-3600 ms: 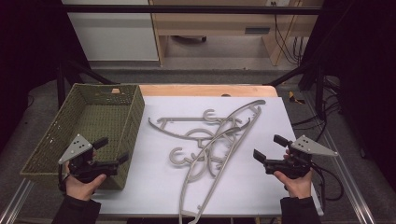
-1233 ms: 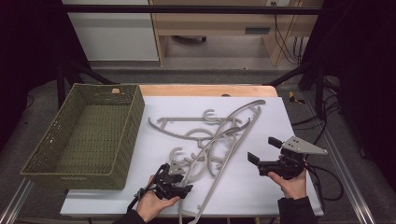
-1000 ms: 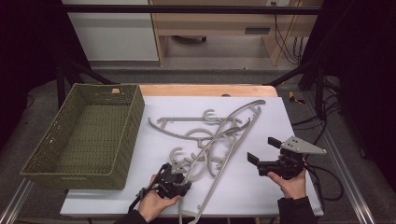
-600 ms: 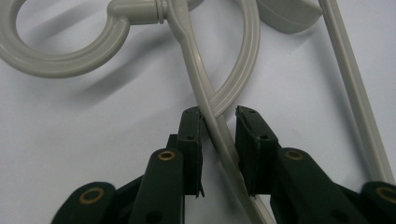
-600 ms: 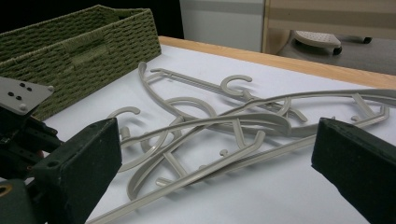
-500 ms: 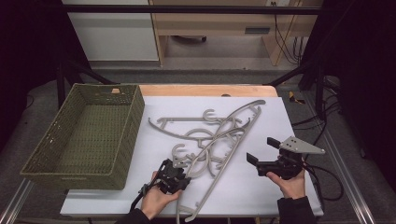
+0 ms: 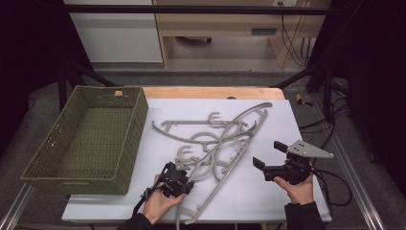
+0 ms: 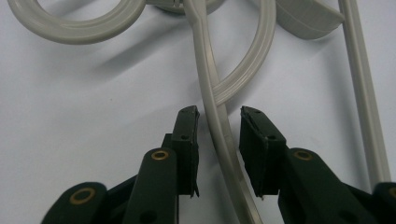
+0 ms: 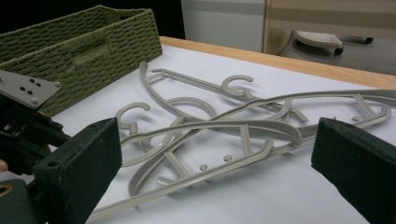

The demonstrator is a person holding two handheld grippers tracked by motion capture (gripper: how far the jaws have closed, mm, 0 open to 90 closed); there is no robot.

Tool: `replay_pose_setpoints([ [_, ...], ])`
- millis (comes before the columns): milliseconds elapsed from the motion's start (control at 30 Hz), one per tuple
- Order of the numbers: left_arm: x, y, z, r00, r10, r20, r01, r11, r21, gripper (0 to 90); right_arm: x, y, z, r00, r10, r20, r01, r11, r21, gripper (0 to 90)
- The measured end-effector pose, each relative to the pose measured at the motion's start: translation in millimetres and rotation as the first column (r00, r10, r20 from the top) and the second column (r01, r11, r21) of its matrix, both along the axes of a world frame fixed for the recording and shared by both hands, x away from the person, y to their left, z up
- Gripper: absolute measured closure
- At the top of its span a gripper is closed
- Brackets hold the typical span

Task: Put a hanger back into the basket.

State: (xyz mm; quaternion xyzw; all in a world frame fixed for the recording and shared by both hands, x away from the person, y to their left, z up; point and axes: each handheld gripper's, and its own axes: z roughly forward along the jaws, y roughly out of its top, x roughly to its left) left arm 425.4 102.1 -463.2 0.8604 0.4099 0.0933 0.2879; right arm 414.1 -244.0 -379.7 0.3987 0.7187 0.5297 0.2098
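Work in hand: picking one grey hanger [image 7: 218, 165] out of the tangled pile of hangers [image 7: 210, 134] on the desk [image 7: 268, 201], most likely for the green woven basket [image 7: 86, 139] at the desk's left edge.
Hanger's place: it lies on the near half of the desk, its foot close to the near edge.
Long axis: it runs slantwise, from the near edge just right of the left hand up toward the far right corner.
Left gripper [image 8: 218, 123]: it straddles a thin bar of that hanger [image 8: 219, 126], the bar passing lengthwise up between the jaws with a sliver of daylight on either side. The jaws have just been easing apart a little, so the pads do not yet pinch it.
Right gripper [image 7: 268, 154]: held above the right side of the desk, jaws spread wide with nothing in them, aimed at the pile from the right.
Nearer hand: the left, already on the hanger; the right stands well apart from it.
Judgement: the grasp turns on closing across the bar's thin width, not along it.
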Motion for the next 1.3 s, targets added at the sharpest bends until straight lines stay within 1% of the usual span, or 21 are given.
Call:
replay_pose_setpoints([
  [33,0.0,0.0,0.0,1.0000,0.000,0.000,0.000,1.0000,0.000,69.5,0.1,0.5,-0.1,1.0000,0.001,-0.001,-0.001,1.0000,0.004,2.0],
  [67,-0.4,-2.0,-0.1,0.9998,0.015,0.013,-0.015,0.9998,0.012,69.5,0.1,0.5,-0.1,1.0000,0.001,-0.001,-0.001,1.0000,0.004,2.0],
  [100,-0.6,-3.3,0.8,0.9998,0.006,0.017,-0.007,0.9993,0.038,74.9,0.7,1.4,-0.6,1.0000,-0.005,-0.003,0.005,1.0000,0.007,2.1],
  [133,-0.8,-4.3,0.9,0.9996,0.013,0.024,-0.014,0.9986,0.050,74.9,0.7,1.4,-0.6,1.0000,-0.005,-0.003,0.005,1.0000,0.007,2.1],
  [200,0.3,-3.8,1.8,0.9997,0.025,0.010,-0.025,0.9987,0.045,76.5,0.6,1.9,-0.8,1.0000,-0.006,-0.004,0.006,1.0000,0.004,2.1],
  [267,1.2,-1.5,1.7,0.9992,0.039,0.003,-0.039,0.9990,0.022,78.6,0.4,1.3,-0.4,1.0000,-0.004,-0.004,0.004,1.0000,0.007,2.1],
  [300,1.2,-1.5,1.7,0.9992,0.039,0.003,-0.039,0.9990,0.022,79.4,0.3,1.1,-0.4,1.0000,-0.005,-0.002,0.005,1.0000,0.006,2.1],
  [367,2.3,5.3,5.3,0.9985,0.051,0.021,-0.051,0.9987,-0.002,81.3,0.4,0.6,-0.3,1.0000,-0.004,-0.001,0.004,1.0000,0.002,2.0],
  [400,2.3,5.3,5.3,0.9985,0.051,0.021,-0.051,0.9987,-0.002,81.4,0.3,0.2,-0.3,1.0000,0.000,0.000,0.000,1.0000,-0.001,2.1],
  [467,2.6,9.2,8.9,0.9984,0.052,0.019,-0.052,0.9982,-0.029,81.5,0.2,0.2,-0.2,1.0000,0.000,-0.001,0.000,1.0000,0.000,2.1],
  [567,1.0,11.5,13.1,0.9984,0.041,0.037,-0.040,0.9984,-0.041,81.6,-0.1,-0.1,0.1,1.0000,0.001,0.001,-0.001,1.0000,0.000,2.0],
  [633,-0.4,14.3,16.2,0.9986,0.030,0.044,-0.027,0.9980,-0.058,81.7,-0.5,-0.3,0.6,1.0000,-0.003,0.004,0.003,1.0000,0.005,2.0],
  [667,-1.4,17.7,19.5,0.9986,0.023,0.047,-0.019,0.9969,-0.076,81.7,-1.0,-1.5,1.5,1.0000,-0.002,0.006,0.002,1.0000,0.008,2.0],
  [767,-3.5,21.7,23.8,0.9978,0.023,0.061,-0.018,0.9957,-0.091,81.8,-1.7,-3.3,2.4,1.0000,-0.002,0.009,0.002,1.0000,0.007,2.0],
  [800,-5.2,26.1,28.5,0.9971,0.025,0.072,-0.016,0.9937,-0.111,81.8,-2.7,-4.3,3.7,0.9999,-0.007,0.014,0.007,0.9998,0.017,2.0],
  [833,-5.2,26.1,28.5,0.9971,0.025,0.072,-0.016,0.9937,-0.111,81.9,-2.7,-4.3,3.7,0.9999,-0.007,0.014,0.007,0.9998,0.017,2.0],
  [867,-6.9,30.1,34.0,0.9962,0.022,0.085,-0.011,0.9914,-0.130,81.9,-3.7,-5.7,5.1,0.9998,-0.003,0.019,0.003,0.9999,0.016,2.0],
  [967,-9.2,35.6,43.8,0.9936,0.026,0.110,-0.010,0.9889,-0.148,81.9,-4.7,-6.7,6.6,0.9997,-0.002,0.024,0.002,0.9998,0.019,2.0],
  [1067,-10.1,40.7,50.6,0.9917,0.027,0.126,-0.008,0.9891,-0.147,81.9,-5.1,-6.6,7.3,0.9997,-0.008,0.025,0.008,0.9997,0.022,2.0],
  [1133,-10.9,45.3,56.4,0.9890,0.044,0.141,-0.021,0.9864,-0.163,81.9,-5.4,-7.0,7.8,0.9996,-0.008,0.028,0.007,0.9997,0.023,2.0],
  [1300,-12.5,59.8,73.0,0.9780,0.073,0.195,-0.042,0.9864,-0.159,81.9,-5.9,-8.0,8.4,0.9995,-0.008,0.029,0.007,0.9997,0.023,1.9],
])
